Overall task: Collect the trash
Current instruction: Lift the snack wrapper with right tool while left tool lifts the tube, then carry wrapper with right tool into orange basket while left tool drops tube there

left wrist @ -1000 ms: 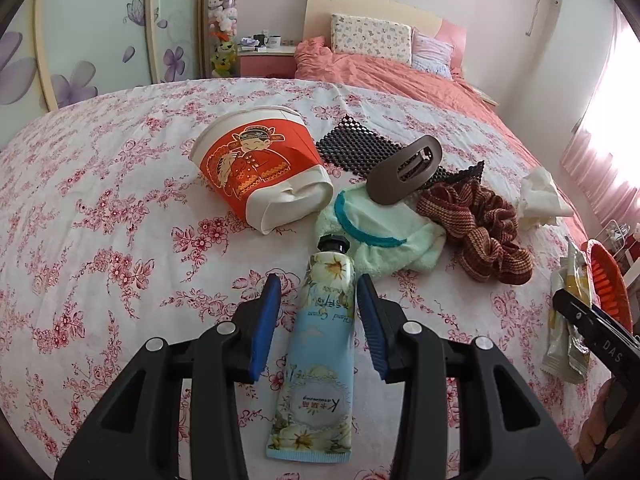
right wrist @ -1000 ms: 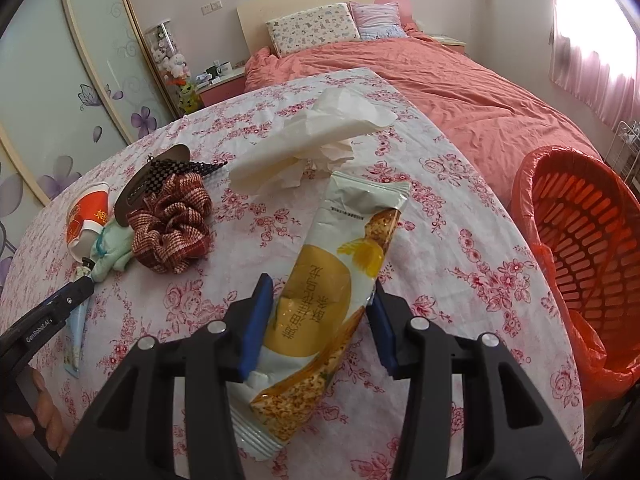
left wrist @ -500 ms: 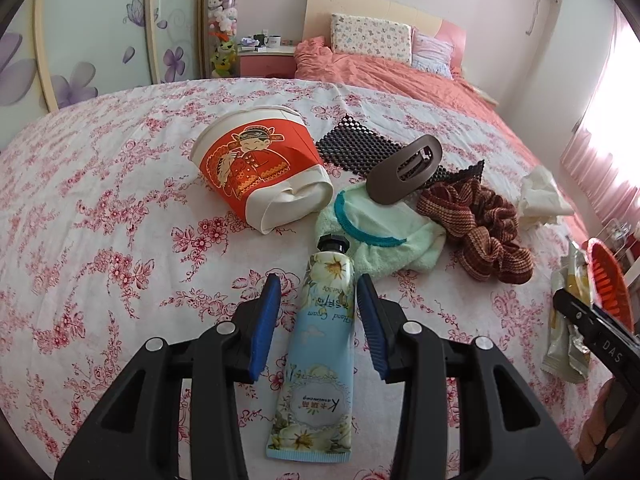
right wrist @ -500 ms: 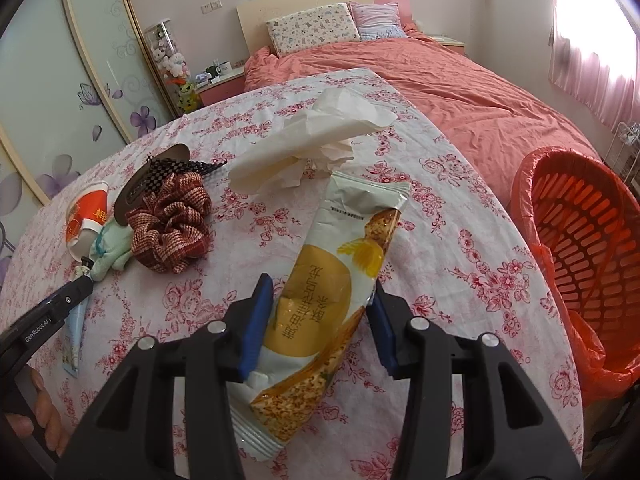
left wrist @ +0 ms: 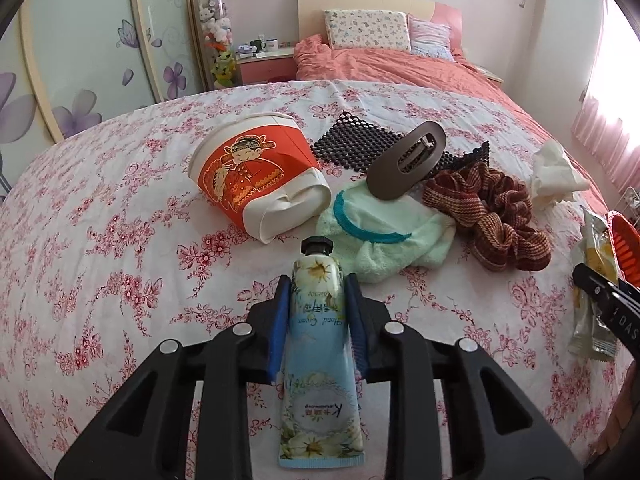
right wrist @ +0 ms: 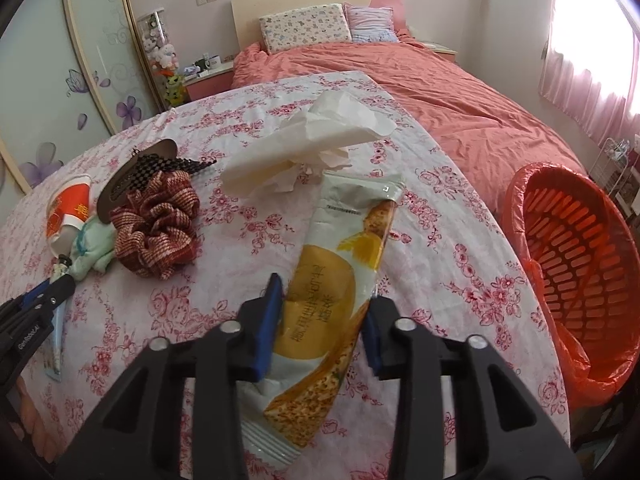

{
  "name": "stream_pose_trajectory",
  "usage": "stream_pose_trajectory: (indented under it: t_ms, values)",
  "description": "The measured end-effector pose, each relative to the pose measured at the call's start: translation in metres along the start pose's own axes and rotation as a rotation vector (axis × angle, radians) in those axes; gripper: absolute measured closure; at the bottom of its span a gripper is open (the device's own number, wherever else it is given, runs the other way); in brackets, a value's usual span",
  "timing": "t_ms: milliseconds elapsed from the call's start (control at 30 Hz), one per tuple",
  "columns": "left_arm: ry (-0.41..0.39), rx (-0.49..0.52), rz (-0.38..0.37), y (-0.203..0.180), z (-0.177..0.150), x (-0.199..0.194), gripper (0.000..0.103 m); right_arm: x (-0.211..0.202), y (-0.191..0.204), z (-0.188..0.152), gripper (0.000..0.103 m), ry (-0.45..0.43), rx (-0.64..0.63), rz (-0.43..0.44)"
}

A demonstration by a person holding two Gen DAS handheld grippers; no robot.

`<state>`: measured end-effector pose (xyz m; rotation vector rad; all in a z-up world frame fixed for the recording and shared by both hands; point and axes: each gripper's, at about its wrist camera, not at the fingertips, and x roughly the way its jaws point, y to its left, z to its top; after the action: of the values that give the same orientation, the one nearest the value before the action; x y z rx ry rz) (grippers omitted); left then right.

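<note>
The left gripper (left wrist: pixel 314 312) is clamping its blue pads against a pale blue floral hand-cream tube (left wrist: pixel 318 364) lying on the pink-flowered tablecloth (left wrist: pixel 100 240). Just ahead, a crushed red-and-white paper cup (left wrist: pixel 256 178) is lying on its side. The right gripper (right wrist: pixel 322 320) is closing on a yellow-and-white snack wrapper (right wrist: pixel 340 276); a crumpled white tissue (right wrist: pixel 304 148) is lying beyond. Right of it, past the table edge, an orange plastic basket (right wrist: pixel 580 256) is standing open.

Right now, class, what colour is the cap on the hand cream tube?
Black; the cap shows best in the left wrist view.
</note>
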<state>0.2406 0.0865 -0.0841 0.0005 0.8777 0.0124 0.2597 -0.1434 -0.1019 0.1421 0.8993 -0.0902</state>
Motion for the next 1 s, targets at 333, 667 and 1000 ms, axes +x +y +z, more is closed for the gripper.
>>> stream_pose_trajectory:
  t_ms: [333,667,1000]
  values:
    - [-0.028,-0.018,-0.031,0.006,0.000,-0.017,0.075,-0.018,-0.011,-0.003,0.090,-0.048,0.053,0.084]
    - [-0.042,-0.044,-0.051,0.011,-0.001,-0.023,0.075,-0.029,-0.014,0.000,0.096,-0.071,0.059,0.109]
    - [-0.088,-0.038,-0.068,0.006,0.006,-0.041,0.075,-0.042,-0.018,0.000,0.097,-0.091,0.082,0.149]
